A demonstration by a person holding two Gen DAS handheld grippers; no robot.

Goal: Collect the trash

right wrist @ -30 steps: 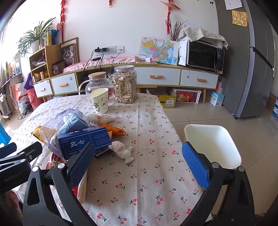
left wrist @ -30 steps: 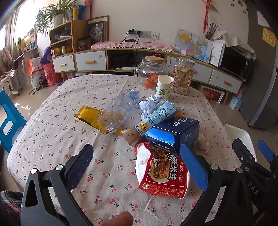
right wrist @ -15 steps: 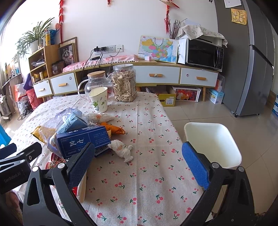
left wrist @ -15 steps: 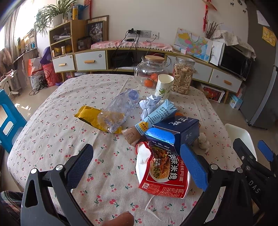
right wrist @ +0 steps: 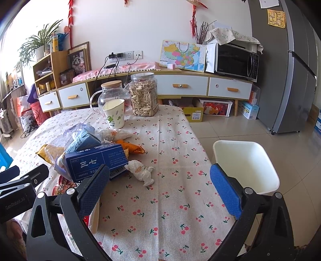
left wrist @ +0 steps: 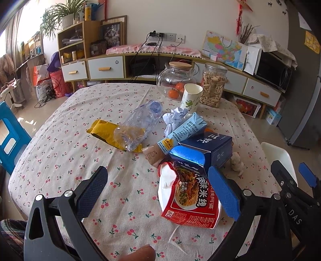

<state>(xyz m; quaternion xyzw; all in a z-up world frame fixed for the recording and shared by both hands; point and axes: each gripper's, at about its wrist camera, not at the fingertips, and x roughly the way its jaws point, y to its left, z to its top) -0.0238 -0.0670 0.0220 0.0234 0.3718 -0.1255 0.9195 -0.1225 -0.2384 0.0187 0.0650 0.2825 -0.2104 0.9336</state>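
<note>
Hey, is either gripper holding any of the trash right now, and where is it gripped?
Nothing is held. The left gripper and right gripper are both open above the table.

Left gripper (left wrist: 157,188) jaws wide apart, empty, right gripper (right wrist: 159,188) likewise, side by side

I see a white wall (right wrist: 152,26) at the back, with a plug strip (right wrist: 125,55) and red strings hanging down. Under it runs a long low cabinet (right wrist: 186,85) with white drawers — a microwave (right wrist: 235,59) and a bright map (right wrist: 182,55) sit on top. A tall grey fridge (right wrist: 291,66) stands on the right. A wooden shelf (left wrist: 75,43) with a green plant (left wrist: 62,12) is on the left, where sunlight comes in. The floor (right wrist: 230,128) has pale tiles.
</note>
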